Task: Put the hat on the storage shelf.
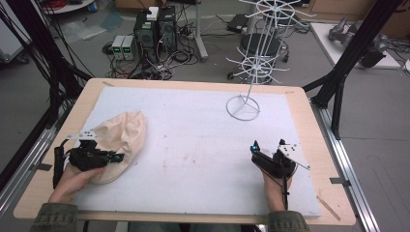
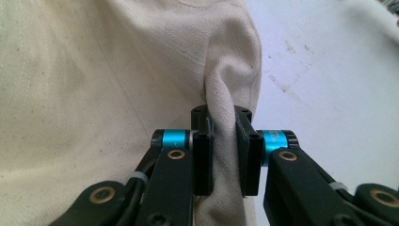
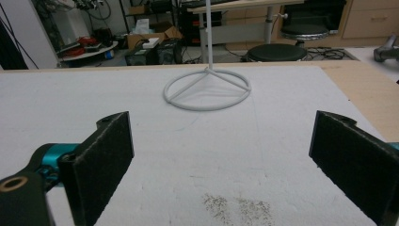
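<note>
A cream cloth cap lies on the left side of the white mat. My left gripper is at the cap's near right edge, shut on a pinched fold of the cream cloth. In the left gripper view the left gripper has both black pads pressed against that fold. My right gripper rests low over the mat at the right, and in the right gripper view the right gripper stands wide open with nothing between its pads. A white wire rack stands at the far right, its ring base ahead of the open jaws.
The mat covers a wooden table framed by black struts. Computers and cables and a stool sit on the floor beyond the far edge. Faint dark specks mark the mat near the right gripper.
</note>
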`<move>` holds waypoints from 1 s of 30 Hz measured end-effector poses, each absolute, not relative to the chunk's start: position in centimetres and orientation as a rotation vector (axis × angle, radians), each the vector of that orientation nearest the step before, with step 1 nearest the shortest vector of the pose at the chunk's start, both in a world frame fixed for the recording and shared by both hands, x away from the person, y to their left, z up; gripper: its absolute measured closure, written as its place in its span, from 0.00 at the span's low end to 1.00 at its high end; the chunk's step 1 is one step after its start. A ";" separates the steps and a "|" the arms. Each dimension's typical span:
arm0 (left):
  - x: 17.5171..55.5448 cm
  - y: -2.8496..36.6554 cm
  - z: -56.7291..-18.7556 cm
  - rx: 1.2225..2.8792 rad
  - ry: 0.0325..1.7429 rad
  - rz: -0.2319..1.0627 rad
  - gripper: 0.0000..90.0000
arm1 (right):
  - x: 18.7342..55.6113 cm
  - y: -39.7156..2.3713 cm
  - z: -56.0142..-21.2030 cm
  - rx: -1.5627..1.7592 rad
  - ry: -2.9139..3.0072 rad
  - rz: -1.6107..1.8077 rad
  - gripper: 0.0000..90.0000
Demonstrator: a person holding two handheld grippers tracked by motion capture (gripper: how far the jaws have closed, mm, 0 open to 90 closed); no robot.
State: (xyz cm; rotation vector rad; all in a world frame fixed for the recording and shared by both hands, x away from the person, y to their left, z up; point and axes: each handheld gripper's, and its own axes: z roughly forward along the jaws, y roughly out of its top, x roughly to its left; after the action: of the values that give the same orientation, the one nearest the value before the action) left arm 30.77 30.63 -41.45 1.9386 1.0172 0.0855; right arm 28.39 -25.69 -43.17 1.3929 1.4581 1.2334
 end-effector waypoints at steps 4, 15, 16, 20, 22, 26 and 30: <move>30.4 31.5 -40.9 1.855 0.999 0.109 0.88 | 28.5 -25.8 -43.2 1.392 1.456 1.233 0.07; 29.5 31.6 -39.6 1.775 0.935 0.208 0.88 | 28.5 -25.8 -43.3 1.399 1.467 1.254 0.07; 29.5 31.5 -39.4 1.760 0.925 0.217 0.88 | 28.6 -25.8 -43.3 1.404 1.467 1.256 0.07; 29.5 31.3 -39.0 1.732 0.890 0.218 0.88 | 28.4 -26.0 -43.3 1.412 1.466 1.274 0.07; 29.5 31.0 -38.8 1.721 0.880 0.237 0.88 | 28.2 -26.1 -43.2 1.411 1.462 1.277 0.07; 29.6 30.8 -38.2 1.687 0.844 0.260 0.88 | 28.1 -26.3 -43.3 1.401 1.459 1.271 0.07; 29.8 30.6 -37.8 1.642 0.823 0.295 0.88 | 28.1 -26.3 -43.3 1.388 1.472 1.259 0.07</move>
State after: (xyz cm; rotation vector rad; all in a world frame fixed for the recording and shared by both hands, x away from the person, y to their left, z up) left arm 29.77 30.61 -37.81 1.6423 0.8228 0.2950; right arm 28.10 -26.26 -43.33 1.3875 1.4717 1.2591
